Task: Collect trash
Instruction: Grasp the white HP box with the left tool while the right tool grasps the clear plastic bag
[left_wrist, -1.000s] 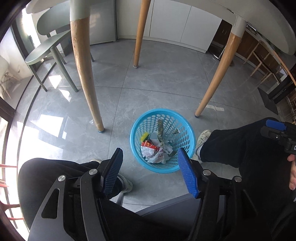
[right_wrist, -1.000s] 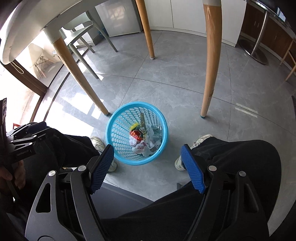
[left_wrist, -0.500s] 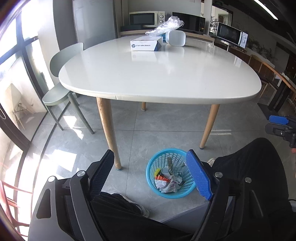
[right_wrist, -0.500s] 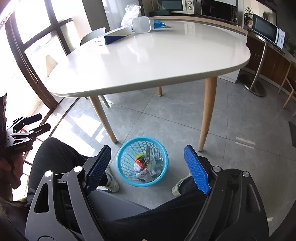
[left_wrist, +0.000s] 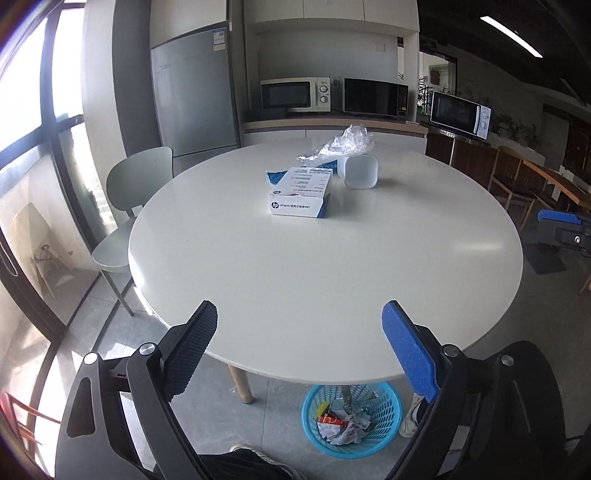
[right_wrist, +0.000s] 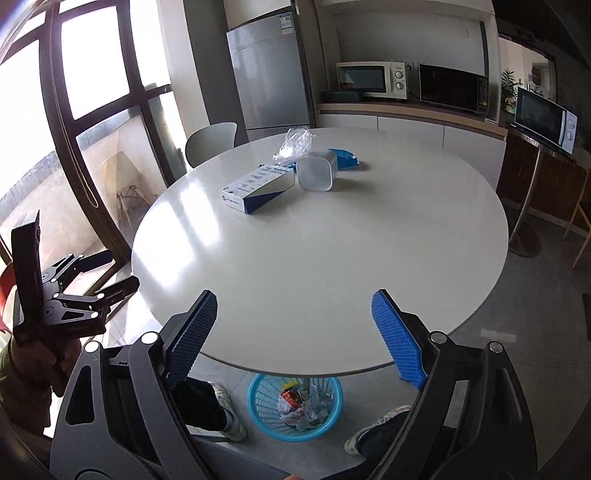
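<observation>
A blue mesh basket (left_wrist: 384, 404) with crumpled wrappers (left_wrist: 341, 428) stands on the floor under the near edge of the round white table (left_wrist: 325, 258); it also shows in the right wrist view (right_wrist: 258, 391). Far across the table lie a white and blue box (left_wrist: 301, 195), a clear crumpled plastic bag (left_wrist: 341, 146), a white tub (left_wrist: 360, 171) and a blue packet (right_wrist: 345, 158). My left gripper (left_wrist: 301, 350) is open and empty at the near table edge. My right gripper (right_wrist: 293, 334) is open and empty beside it.
A grey-green chair (left_wrist: 129, 206) stands at the table's left. A fridge (left_wrist: 195, 96) and a counter with microwaves (left_wrist: 295, 94) line the back wall. Windows are on the left. Wooden furniture (left_wrist: 517, 177) is at the right. My legs and shoes flank the basket.
Both grippers have risen from looking down at the basket under the table to table height, now facing across the tabletop. Both stayed open and empty.
</observation>
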